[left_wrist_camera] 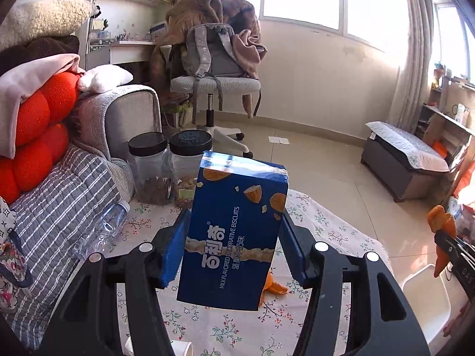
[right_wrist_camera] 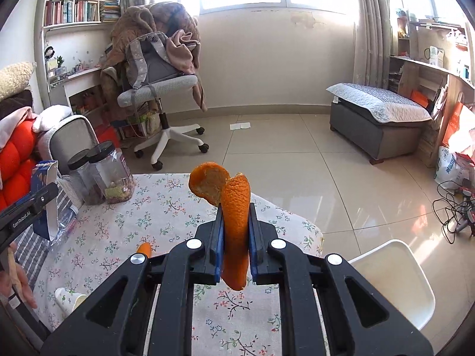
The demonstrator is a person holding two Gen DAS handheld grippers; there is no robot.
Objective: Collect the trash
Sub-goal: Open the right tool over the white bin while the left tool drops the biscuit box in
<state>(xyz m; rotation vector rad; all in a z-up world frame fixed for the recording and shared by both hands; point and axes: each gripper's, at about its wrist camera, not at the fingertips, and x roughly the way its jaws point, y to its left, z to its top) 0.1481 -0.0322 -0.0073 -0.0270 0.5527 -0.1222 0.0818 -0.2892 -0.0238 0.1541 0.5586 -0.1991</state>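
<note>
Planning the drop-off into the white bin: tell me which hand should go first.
Right, probably. The white bin sits just off the table's right edge, beside the right gripper pinching orange peel. The left gripper, clamping the biscuit box, is farther over.

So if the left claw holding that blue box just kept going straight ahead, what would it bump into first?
Probably the two clear plastic jars with black lids at the far edge of the floral tablecloth. The blue biscuit box in the left claw would likely touch them first, though depth is hard to judge.
</note>
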